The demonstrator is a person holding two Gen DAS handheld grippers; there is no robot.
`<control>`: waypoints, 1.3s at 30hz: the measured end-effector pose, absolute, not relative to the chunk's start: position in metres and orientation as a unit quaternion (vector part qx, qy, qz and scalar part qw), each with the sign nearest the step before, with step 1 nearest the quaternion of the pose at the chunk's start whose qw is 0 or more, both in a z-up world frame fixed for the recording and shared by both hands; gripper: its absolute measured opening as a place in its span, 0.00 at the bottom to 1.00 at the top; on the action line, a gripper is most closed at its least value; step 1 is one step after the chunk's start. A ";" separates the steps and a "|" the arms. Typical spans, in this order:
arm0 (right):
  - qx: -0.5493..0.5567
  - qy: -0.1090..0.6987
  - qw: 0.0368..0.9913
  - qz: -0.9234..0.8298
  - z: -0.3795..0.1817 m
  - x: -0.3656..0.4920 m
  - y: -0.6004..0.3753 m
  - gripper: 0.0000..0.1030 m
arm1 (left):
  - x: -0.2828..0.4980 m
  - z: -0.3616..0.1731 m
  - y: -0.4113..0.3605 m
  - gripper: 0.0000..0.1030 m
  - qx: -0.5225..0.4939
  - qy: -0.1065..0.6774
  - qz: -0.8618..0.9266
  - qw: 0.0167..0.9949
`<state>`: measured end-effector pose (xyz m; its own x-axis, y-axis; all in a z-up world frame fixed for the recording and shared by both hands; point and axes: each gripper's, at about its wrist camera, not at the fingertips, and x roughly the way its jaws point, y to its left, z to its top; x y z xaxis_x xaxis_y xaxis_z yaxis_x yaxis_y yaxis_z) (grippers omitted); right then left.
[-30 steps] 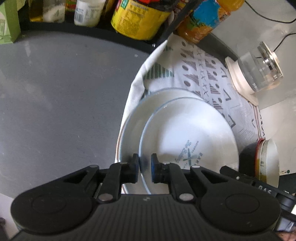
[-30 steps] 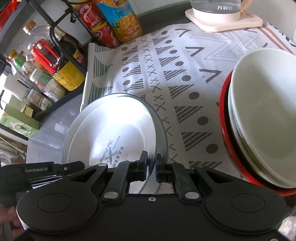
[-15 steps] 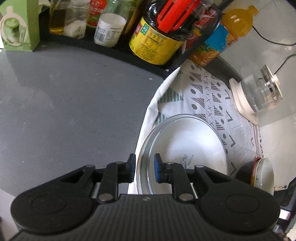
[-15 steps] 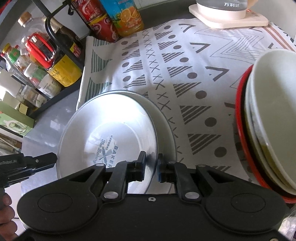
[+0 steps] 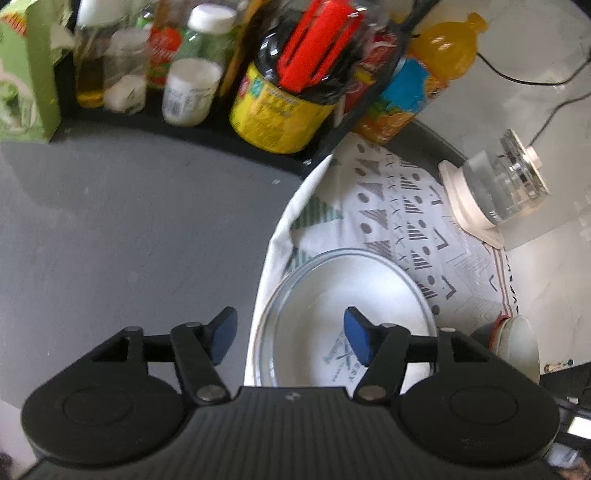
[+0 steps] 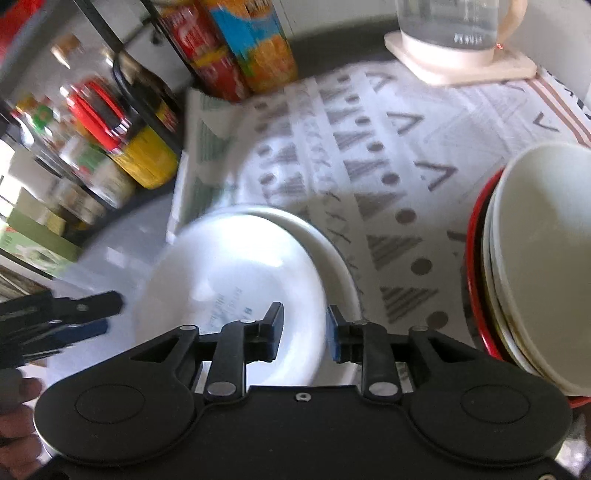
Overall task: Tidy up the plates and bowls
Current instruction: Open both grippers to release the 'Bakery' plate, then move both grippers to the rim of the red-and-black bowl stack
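Two white plates lie stacked on the patterned cloth (image 5: 399, 206); the top plate (image 5: 347, 314) (image 6: 229, 266) bears a printed logo, and the lower plate's rim (image 6: 341, 266) shows to its right. My left gripper (image 5: 290, 338) hovers over the stack's left rim, its jaws opening wide, pads clear of it. My right gripper (image 6: 304, 332) hangs over the right rim, jaws opening, pads not pressing. The left gripper's fingers (image 6: 85, 314) show at the left of the right wrist view. A stack of white bowls (image 6: 535, 258) (image 5: 517, 347) sits in a red bowl (image 6: 474, 258) on the right.
A black rack with bottles and a yellow-labelled jar (image 5: 280, 110) (image 6: 151, 162) lines the back. A glass kettle (image 5: 506, 184) (image 6: 454, 29) stands on a cream base at the cloth's far side. Bare grey counter (image 5: 129, 221) spreads left of the cloth. A hand (image 6: 14, 424) shows bottom left.
Both grippers were shut on the top plate's opposite rims; now both have let go, opened and risen. The top plate has settled flat onto the lower plate.
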<state>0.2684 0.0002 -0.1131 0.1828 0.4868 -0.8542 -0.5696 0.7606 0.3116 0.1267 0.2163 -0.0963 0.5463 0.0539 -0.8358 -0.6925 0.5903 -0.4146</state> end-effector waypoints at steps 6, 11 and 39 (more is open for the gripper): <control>-0.025 0.504 0.787 0.354 -0.083 0.264 -0.010 0.47 | 0.141 -0.083 0.208 0.75 -0.370 0.406 0.217 0.807; -0.013 0.490 0.799 0.349 -0.070 0.264 -0.022 0.54 | 0.154 -0.077 0.199 0.76 -0.360 0.409 0.196 0.815; 0.046 0.469 0.854 0.219 -0.054 0.310 -0.173 0.78 | 0.260 -0.073 0.088 0.76 -0.336 0.446 0.091 0.825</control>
